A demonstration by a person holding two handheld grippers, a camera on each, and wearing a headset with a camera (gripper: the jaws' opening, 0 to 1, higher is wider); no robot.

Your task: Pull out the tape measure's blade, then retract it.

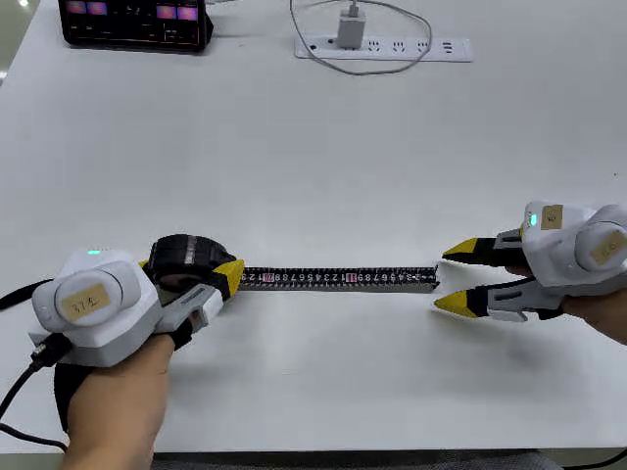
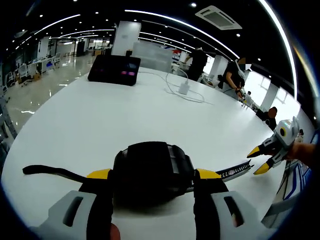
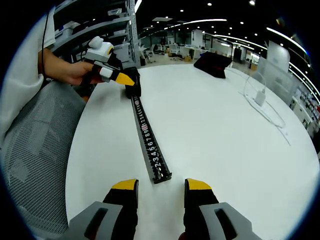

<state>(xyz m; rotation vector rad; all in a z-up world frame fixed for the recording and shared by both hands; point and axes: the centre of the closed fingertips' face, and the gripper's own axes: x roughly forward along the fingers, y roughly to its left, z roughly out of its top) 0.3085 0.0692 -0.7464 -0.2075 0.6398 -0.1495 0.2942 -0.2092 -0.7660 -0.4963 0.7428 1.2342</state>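
The black tape measure case (image 1: pixel 184 257) lies on the white table at the left, and my left gripper (image 1: pixel 191 269) is shut on it. In the left gripper view the case (image 2: pixel 152 170) sits between the yellow-tipped jaws of the left gripper (image 2: pixel 153 174). The blade (image 1: pixel 338 278) lies flat, drawn out to the right. Its end stops just short of my right gripper (image 1: pixel 453 278), which stands open and apart from it. In the right gripper view the blade (image 3: pixel 147 137) runs away from the open right gripper (image 3: pixel 161 186) toward the case (image 3: pixel 132 86) and the left gripper (image 3: pixel 107 67).
A white power strip (image 1: pixel 382 46) with a plugged charger and a looped cable lies at the table's far edge. A black screen device (image 1: pixel 135 22) stands at the far left. A grey mesh chair (image 3: pixel 35 165) is by the table's near side.
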